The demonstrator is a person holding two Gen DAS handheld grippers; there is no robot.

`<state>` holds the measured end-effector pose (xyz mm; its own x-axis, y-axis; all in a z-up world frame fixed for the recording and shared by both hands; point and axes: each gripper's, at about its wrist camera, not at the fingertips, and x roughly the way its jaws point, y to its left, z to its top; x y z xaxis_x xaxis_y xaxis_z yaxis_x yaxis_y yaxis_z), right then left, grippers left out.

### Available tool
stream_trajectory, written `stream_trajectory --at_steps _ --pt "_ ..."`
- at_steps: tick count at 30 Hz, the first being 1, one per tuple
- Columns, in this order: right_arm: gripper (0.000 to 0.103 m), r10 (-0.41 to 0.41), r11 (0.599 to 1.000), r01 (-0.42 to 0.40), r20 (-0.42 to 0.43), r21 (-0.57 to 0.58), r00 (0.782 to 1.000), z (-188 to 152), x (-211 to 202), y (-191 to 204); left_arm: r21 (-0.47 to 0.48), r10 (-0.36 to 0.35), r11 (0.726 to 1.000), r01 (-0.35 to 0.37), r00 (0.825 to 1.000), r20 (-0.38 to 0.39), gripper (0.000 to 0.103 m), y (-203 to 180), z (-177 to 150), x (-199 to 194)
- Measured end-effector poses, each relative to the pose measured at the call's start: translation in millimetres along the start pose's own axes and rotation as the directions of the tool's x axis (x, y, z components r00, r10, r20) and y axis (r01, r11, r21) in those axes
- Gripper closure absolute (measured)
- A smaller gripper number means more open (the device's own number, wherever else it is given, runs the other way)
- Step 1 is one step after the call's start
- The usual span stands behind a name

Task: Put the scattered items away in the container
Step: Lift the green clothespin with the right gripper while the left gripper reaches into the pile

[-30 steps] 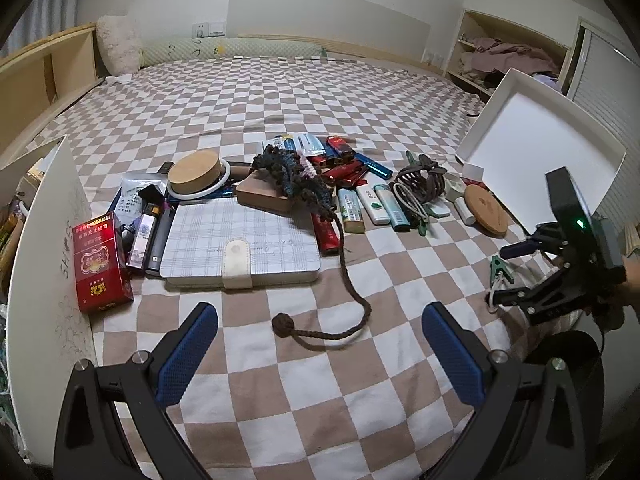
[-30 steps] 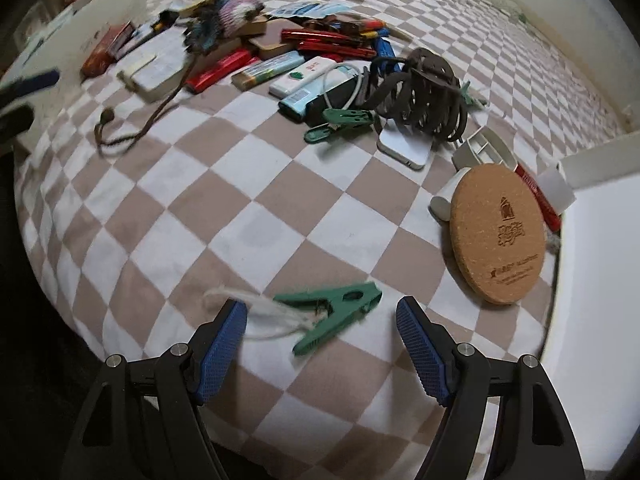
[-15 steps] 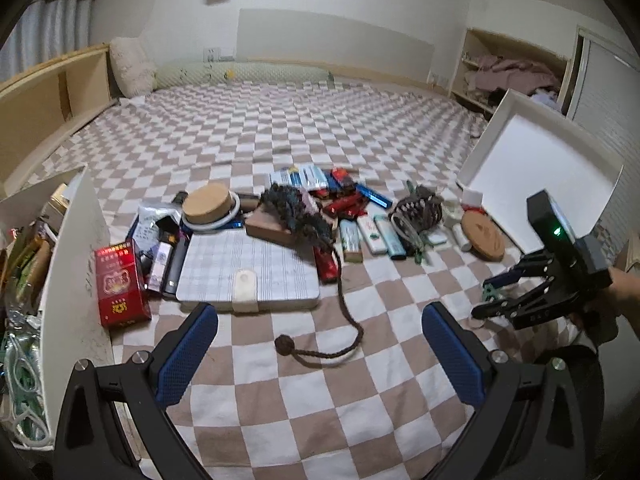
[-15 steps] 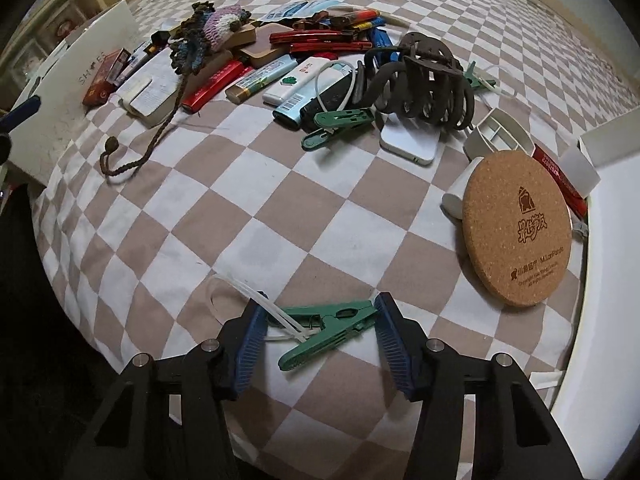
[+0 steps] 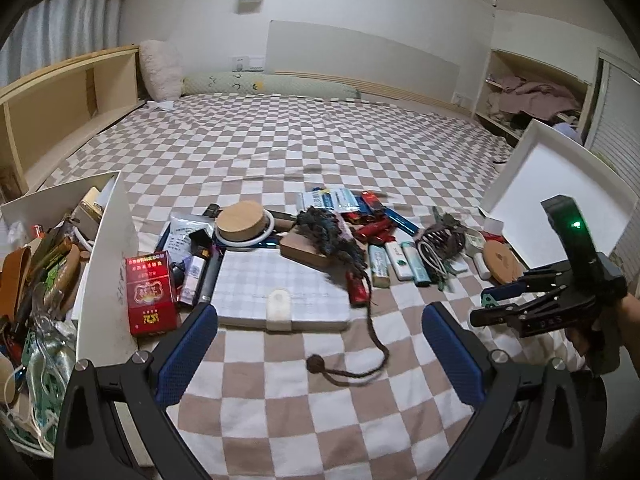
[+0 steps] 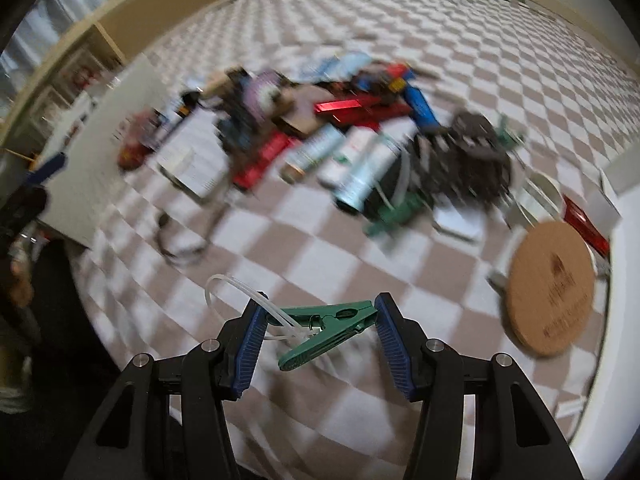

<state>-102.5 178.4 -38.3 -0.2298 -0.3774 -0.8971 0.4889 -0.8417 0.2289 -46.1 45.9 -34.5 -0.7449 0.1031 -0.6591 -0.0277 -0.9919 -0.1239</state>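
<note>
My right gripper [image 6: 318,326] is shut on a green clothes peg [image 6: 326,332] with a clear plastic loop [image 6: 240,292], held above the checked bed. It shows in the left wrist view [image 5: 500,300] at the right. My left gripper [image 5: 316,344] is open and empty above the bed's front. A white container [image 5: 108,264] full of items stands at the left. Scattered items lie mid-bed: a checked case [image 5: 280,292], a red pack [image 5: 150,292], lighters [image 5: 396,260], a brown hair claw [image 5: 440,240] and a cork coaster [image 5: 502,260].
A white lid [image 5: 560,184] leans at the right, by the coaster. A braided cord [image 5: 360,360] trails in front of the case. A second green peg [image 6: 396,216] lies by the hair claw. Wooden shelves [image 5: 60,108] line the left.
My right gripper closed on the green peg and lifted it off the bed. My left gripper rose and pulled back, bringing the container into view.
</note>
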Motion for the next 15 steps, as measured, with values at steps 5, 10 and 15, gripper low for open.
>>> stream_trajectory --at_steps 5,10,15 --pt "0.048 0.047 0.999 -0.048 0.048 0.012 0.998 10.2 -0.5 9.9 0.003 -0.006 1.000 0.006 1.000 0.001 0.000 1.5 9.2 12.4" --pt "0.048 0.091 0.992 -0.100 0.107 0.082 0.990 16.4 2.5 3.6 -0.002 -0.047 0.999 0.047 0.999 -0.003 0.000 -2.5 21.4 28.2" --pt "0.048 0.094 0.982 -0.120 0.176 0.147 0.980 16.8 -0.1 -7.5 0.027 -0.073 0.997 0.073 0.997 -0.006 0.001 -11.4 30.4 45.5"
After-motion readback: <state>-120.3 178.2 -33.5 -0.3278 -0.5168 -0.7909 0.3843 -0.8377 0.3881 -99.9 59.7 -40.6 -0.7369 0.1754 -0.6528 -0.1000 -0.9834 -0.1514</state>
